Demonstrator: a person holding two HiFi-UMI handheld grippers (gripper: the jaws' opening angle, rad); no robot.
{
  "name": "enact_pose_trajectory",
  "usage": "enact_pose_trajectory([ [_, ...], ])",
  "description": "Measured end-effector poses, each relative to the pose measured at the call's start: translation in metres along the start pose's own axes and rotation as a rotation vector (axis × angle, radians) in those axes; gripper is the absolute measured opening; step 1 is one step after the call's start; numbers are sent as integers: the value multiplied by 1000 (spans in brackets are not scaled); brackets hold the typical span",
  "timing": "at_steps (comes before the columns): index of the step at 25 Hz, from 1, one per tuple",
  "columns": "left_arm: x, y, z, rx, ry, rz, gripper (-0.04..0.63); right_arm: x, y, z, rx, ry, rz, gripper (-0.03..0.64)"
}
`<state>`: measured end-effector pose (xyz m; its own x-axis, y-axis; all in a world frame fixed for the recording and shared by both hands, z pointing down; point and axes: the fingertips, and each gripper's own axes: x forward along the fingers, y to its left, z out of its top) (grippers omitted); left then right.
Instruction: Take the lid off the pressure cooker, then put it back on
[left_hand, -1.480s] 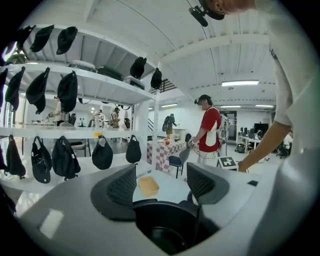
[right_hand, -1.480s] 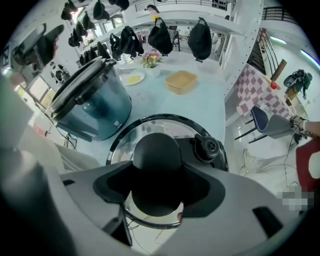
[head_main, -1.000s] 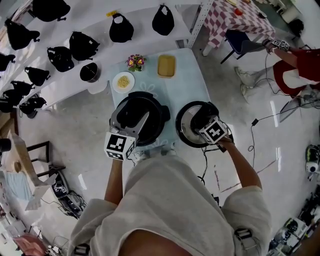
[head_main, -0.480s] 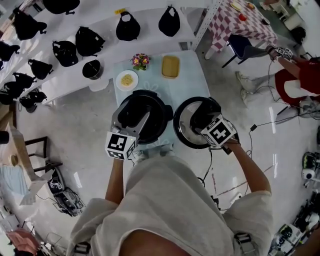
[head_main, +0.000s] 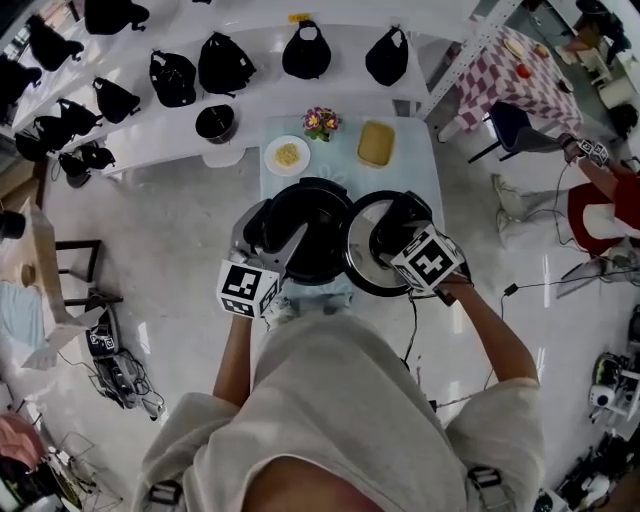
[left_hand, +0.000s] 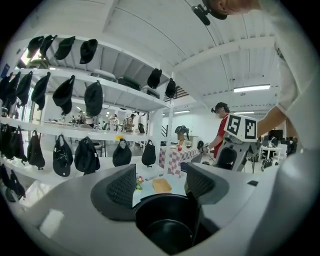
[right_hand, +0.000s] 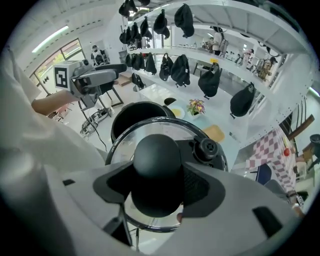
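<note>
Gripping lid knob (right tool).

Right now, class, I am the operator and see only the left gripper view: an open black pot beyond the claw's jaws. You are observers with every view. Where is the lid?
Observer: The lid is off the cooker. The right claw is shut on its round black knob.
Operator: Where is it relative to the pot?
Observer: In the head view it is held just right of the open pot, close against the pot's right rim.
Operator: Anything else on the lid?
Observer: A small black valve sits on it beside the knob.
</note>
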<state>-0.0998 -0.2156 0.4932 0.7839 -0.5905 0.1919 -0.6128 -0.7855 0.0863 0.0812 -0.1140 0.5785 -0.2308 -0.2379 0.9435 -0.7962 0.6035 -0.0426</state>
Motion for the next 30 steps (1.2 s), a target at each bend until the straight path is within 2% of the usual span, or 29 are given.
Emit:
enact_pose_trajectory([
  [17,-72,59,-4,-35,-23,219,308,49,53,96,-216,0,114,272],
  [22,-87,67,-8,-36,-22,262,308,65,67,113,-233,-3,138,272],
  [27,-105,77,-12,-53,-18,299,308,77,76,128,-254,-7,125,272],
  [30,-109,80,-11,-50,-20,312,308,80,74,133,-231,-9,122,272],
])
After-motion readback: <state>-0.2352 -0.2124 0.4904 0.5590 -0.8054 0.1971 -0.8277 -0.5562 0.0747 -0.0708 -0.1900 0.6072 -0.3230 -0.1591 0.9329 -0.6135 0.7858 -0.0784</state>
